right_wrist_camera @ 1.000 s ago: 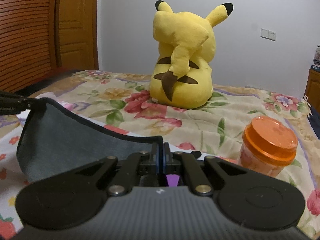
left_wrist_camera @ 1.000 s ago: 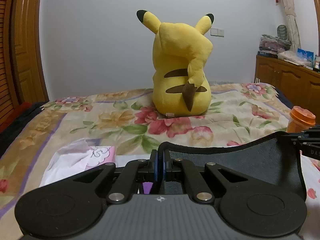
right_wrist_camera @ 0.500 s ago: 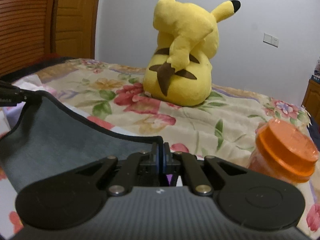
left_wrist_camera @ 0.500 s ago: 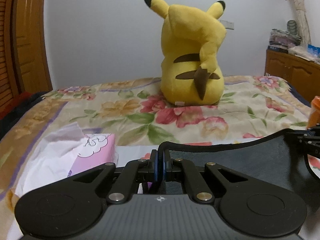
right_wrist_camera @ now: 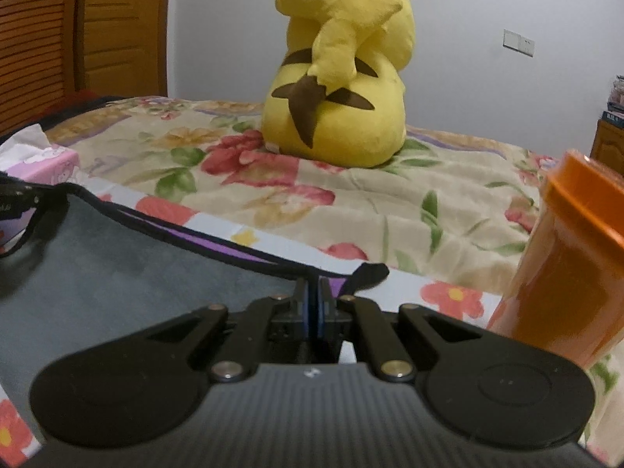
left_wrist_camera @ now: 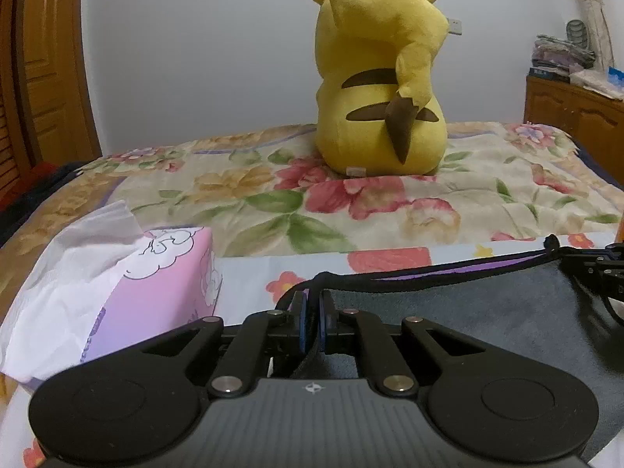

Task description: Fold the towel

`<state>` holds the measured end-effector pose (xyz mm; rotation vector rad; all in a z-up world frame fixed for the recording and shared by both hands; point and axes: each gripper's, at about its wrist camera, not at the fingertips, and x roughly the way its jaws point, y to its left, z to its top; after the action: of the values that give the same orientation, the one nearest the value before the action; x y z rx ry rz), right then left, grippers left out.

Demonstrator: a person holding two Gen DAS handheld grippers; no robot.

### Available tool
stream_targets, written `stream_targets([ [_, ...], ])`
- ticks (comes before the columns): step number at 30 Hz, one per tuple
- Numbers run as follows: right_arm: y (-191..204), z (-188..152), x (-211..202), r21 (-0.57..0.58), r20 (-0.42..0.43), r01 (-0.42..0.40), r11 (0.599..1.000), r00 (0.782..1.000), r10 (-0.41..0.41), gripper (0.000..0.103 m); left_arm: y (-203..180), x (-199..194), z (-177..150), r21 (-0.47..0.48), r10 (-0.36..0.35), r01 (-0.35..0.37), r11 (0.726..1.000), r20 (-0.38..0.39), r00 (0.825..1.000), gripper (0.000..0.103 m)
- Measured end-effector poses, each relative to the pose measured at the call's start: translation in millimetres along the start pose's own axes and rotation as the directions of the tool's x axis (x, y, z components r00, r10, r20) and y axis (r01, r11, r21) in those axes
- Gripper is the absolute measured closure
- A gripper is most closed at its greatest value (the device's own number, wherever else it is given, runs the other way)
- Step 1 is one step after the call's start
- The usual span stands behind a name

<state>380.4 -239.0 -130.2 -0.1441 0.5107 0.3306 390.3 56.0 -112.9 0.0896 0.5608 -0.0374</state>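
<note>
Bedroom setting: a bed under a floral cover, white wall behind, a yellow plush toy sitting near the far edge with its back to both cameras.

Towel — grey, dark-edged — lies low over the near part of the bed, stretched between the two tools. Left gripper: fingers nearly closed, pinching one corner of the towel's black hem. Right gripper: fingers likewise narrow, clamped on the other corner, where a small black loop sticks out. A purple strip shows just under the held edge in both views; it looks like the towel's other face, so the lifted half appears to be laid over the lower one.

Step in hand, as judged: setting down the first fold. Next move calls for aligning the held edge with the edge beneath, then releasing both corners without dragging the cloth.

View differences:
- Left wrist view shows a pink tissue box just left of the towel, tissue spilling out, and a wooden cabinet at far right; the right gripper appears at its right edge.
- Right wrist view shows an orange-lidded jar close on the right — a knock risk — and only a sliver of the tissue box.
</note>
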Motion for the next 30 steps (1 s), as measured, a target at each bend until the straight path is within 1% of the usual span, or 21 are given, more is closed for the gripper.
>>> stream_targets([
  [1, 0, 0, 0, 0.003, -0.001, 0.007, 1.000, 1.000, -0.007, 0.094, 0, 0, 0, 0.000, 0.000, 0.000, 1.000, 0.001, 1.000, 0.093],
  [3, 0, -1, 0, -0.001, 0.003, 0.020, 1.000, 1.000, -0.020, 0.094, 0, 0, -1, 0.003, 0.003, -0.003, 1.000, 0.004, 1.000, 0.093],
  [9, 2, 0, -3, -0.021, 0.021, 0.019, 1.000, 1.000, -0.018, 0.094, -2, 1, -1, 0.027, 0.004, -0.004, 1.000, 0.011, 1.000, 0.093],
  [12, 2, 1, 0, -0.025, 0.015, 0.016, 1.000, 1.000, -0.016, 0.095, -4, 3, -2, 0.027, 0.007, -0.007, 1.000, 0.004, 1.000, 0.093],
  [14, 3, 0, 2, -0.028, 0.001, 0.028, 0.999, 1.000, -0.028, 0.094, -3, 3, -3, 0.020, 0.004, -0.004, 1.000, 0.001, 1.000, 0.091],
  [15, 3, -1, 3, -0.027, -0.002, 0.036, 0.999, 0.999, -0.036, 0.093, -2, 3, -3, 0.011, -0.001, 0.001, 1.000, -0.003, 1.000, 0.084],
  [16, 2, -2, 3, -0.024, -0.004, 0.041, 0.999, 0.999, -0.041, 0.088, -2, 2, -3, 0.007, -0.002, 0.002, 1.000, -0.004, 1.000, 0.079],
  [18, 1, -3, 1, -0.008, -0.006, 0.037, 0.999, 0.999, -0.037, 0.070, -3, 1, -4, 0.011, 0.002, -0.002, 1.000, -0.007, 1.000, 0.077],
  [19, 0, -3, -1, 0.000, -0.003, 0.036, 0.999, 0.999, -0.036, 0.053, -3, 0, -5, 0.014, 0.001, -0.001, 1.000, -0.013, 1.000, 0.075],
  [20, 0, -4, -4, 0.007, 0.001, 0.040, 0.999, 0.999, -0.040, 0.046, -4, -2, -5, 0.014, -0.001, 0.001, 1.000, -0.016, 1.000, 0.074],
  [22, 1, -6, -12, 0.005, 0.009, 0.036, 0.999, 0.999, -0.036, 0.046, -4, -8, -6, 0.013, -0.004, 0.004, 1.000, -0.018, 1.000, 0.062],
  [24, 1, -7, -20, 0.011, 0.002, 0.030, 0.999, 1.000, -0.030, 0.045, -6, -16, -5, 0.015, -0.003, 0.003, 1.000, -0.015, 1.000, 0.056],
  [26, 2, -8, -31, 0.021, -0.003, 0.018, 1.000, 1.000, -0.018, 0.039, -7, -25, -4, 0.013, -0.001, 0.001, 1.000, -0.010, 1.000, 0.048],
  [27, 3, -8, -36, 0.023, -0.003, 0.015, 1.000, 1.000, -0.015, 0.038, -8, -30, -4, 0.013, -0.001, 0.001, 1.000, -0.009, 1.000, 0.042],
  [28, 4, -8, -41, 0.025, -0.002, 0.013, 1.000, 1.000, -0.013, 0.037, -9, -35, -3, 0.015, -0.001, 0.001, 1.000, -0.007, 1.000, 0.038],
  [30, 7, -7, -54, 0.039, 0.004, 0.010, 0.999, 1.000, -0.010, 0.034, -11, -46, 0, 0.026, 0.001, -0.001, 1.000, -0.001, 1.000, 0.036],
])
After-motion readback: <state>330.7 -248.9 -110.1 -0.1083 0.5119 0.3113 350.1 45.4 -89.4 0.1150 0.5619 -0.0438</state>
